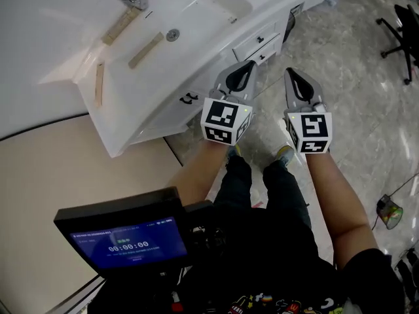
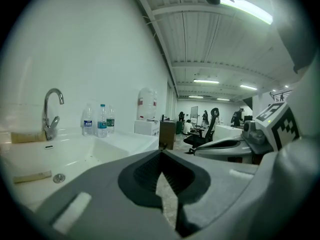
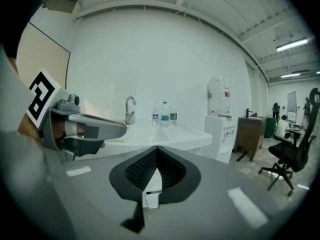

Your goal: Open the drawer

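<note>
Hanging side by side before the white vanity (image 1: 150, 97), the left gripper (image 1: 246, 67) and the right gripper (image 1: 292, 77) are each seen with jaws pressed together at the tips and nothing held between them. This is confirmed in both gripper views. 2 stacked drawers are set in the vanity's front, below the basin (image 1: 209, 12): the upper drawer (image 1: 256, 42) and the lower drawer (image 1: 265, 56). Both are shut, and each is fitted with a small dark handle whose long axis runs level along the front face. The drawers are found just ahead of the left gripper's tips and ahead and to the left of the right gripper, so the left is judged nearer. The jaws would need to be spread before a handle is taken.
</note>
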### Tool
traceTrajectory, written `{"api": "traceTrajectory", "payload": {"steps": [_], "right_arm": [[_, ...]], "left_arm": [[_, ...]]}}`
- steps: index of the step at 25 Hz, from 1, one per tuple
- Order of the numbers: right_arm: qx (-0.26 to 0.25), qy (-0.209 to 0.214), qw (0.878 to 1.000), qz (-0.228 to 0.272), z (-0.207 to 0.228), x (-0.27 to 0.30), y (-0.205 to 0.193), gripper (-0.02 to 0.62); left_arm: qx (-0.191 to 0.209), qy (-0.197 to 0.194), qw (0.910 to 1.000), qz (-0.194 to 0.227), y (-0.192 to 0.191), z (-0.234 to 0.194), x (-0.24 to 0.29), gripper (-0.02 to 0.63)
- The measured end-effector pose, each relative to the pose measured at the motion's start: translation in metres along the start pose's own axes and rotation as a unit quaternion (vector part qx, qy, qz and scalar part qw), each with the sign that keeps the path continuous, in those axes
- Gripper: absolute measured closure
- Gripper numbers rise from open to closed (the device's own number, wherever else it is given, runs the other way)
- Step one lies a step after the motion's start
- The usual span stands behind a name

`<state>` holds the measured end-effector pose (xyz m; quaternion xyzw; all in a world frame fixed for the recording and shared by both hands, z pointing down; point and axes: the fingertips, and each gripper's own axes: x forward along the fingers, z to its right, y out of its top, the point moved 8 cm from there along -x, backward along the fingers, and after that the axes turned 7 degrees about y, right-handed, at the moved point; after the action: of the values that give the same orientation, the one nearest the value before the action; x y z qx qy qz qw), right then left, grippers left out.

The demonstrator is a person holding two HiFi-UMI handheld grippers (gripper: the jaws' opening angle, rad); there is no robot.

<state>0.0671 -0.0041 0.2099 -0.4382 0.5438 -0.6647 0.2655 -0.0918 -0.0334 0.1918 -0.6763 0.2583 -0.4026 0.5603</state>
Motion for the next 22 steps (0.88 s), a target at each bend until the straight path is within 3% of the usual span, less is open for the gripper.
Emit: {"api": "traceTrajectory", "payload": {"steps": [9, 15, 17, 22], "right_arm": [[-0.011, 0.037, 0.999, 0.014, 0.05, 0.109, -0.089, 0.572], [-0.035, 0.065, 0.997, 0.017, 0.073, 0.177, -0.158, 0.571], [-0.036, 0.071, 0.997, 0.021, 0.08, 0.2, -0.182, 0.52], [-0.038, 0.084, 0.995, 0.03, 0.096, 0.247, -0.229, 0.474]], "left_arm": [[0.006, 0.034, 0.9992, 0.019, -0.092, -0.035, 0.081, 0.606], [-0.013, 0.052, 0.9982, 0.026, -0.158, -0.054, 0.117, 0.592], [-0.018, 0.049, 0.9983, 0.027, -0.18, -0.059, 0.127, 0.558], [-0.009, 0.057, 0.9974, 0.044, -0.226, -0.068, 0.146, 0.515]]}}
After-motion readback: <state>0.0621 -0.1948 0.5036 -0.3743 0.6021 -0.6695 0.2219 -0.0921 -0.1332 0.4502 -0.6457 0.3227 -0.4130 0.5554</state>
